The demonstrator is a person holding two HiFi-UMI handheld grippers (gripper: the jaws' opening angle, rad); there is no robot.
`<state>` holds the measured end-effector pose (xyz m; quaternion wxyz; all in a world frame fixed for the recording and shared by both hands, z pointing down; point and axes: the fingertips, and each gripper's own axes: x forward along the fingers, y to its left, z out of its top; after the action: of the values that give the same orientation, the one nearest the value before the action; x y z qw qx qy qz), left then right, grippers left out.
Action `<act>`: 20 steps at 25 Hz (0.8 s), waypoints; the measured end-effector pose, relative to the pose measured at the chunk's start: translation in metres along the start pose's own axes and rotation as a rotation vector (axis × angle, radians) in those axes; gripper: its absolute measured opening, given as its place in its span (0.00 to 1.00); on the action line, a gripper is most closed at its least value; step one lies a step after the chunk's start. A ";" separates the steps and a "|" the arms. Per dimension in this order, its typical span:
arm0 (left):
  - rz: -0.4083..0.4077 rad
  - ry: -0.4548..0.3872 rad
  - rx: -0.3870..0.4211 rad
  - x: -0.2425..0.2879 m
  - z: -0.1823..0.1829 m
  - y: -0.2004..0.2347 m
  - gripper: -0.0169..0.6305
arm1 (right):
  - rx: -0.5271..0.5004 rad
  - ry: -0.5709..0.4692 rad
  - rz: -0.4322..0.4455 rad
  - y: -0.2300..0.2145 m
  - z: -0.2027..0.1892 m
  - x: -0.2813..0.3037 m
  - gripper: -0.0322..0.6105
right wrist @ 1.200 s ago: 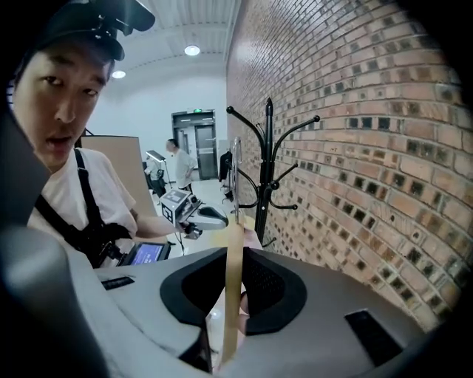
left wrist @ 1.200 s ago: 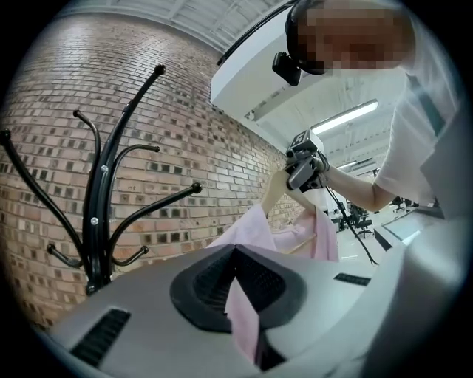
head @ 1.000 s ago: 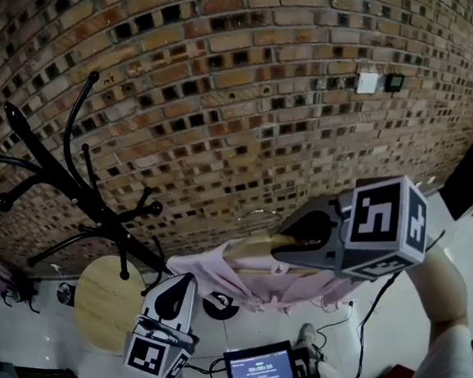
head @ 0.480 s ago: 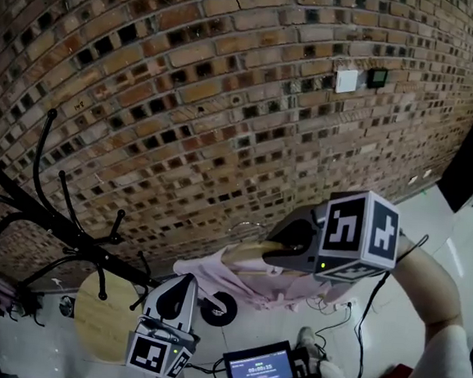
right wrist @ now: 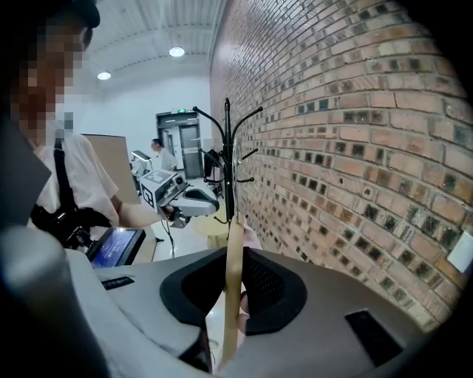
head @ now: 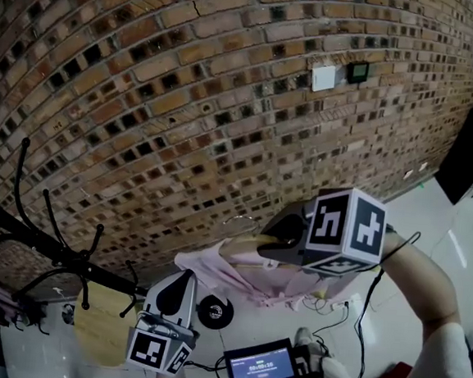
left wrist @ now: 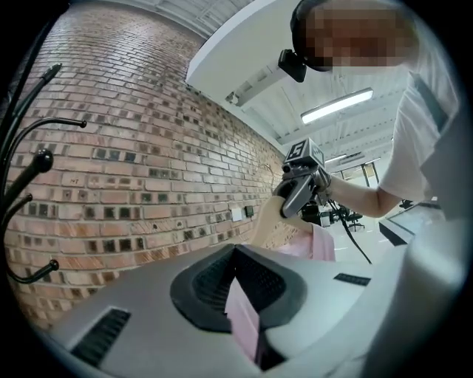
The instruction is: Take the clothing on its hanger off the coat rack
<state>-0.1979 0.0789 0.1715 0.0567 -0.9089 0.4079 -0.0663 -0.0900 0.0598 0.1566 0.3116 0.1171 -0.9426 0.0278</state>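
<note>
We hold right hand-held gripper (head: 274, 243) raised on bare forearm (head: 426, 279), angled downward toward brick wall (head: 187, 97). Its jaws clamp tight on wooden hanger (head: 244, 244). Left hand-held gripper (head: 182, 278) sits lower, pointing level, jaws closed on edge of pink clothing (head: 245, 277). Clothing hangs from hanger between our two hand-held grippers, off coat rack (head: 46, 246), which stands well apart at left.

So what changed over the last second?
The right gripper and left gripper carried the hanger and garment further from the rack, now off to the left. Grips unchanged: right on hanger, left on garment.
</note>
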 end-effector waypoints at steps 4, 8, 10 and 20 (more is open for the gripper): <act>-0.007 0.005 0.002 0.029 0.006 -0.020 0.00 | 0.011 -0.008 -0.018 -0.017 -0.018 -0.022 0.10; -0.012 0.009 0.006 0.055 0.009 -0.044 0.00 | 0.017 -0.013 -0.040 -0.029 -0.043 -0.046 0.10; -0.015 0.008 0.010 0.068 0.009 -0.057 0.00 | 0.017 -0.008 -0.058 -0.035 -0.057 -0.056 0.10; -0.051 0.026 0.003 0.124 0.001 -0.114 0.00 | 0.069 0.004 -0.135 -0.076 -0.114 -0.103 0.10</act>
<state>-0.0329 0.0615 0.1976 0.0510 -0.9178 0.3854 -0.0803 0.0740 0.0215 0.1856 0.3104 0.1908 -0.9304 0.0395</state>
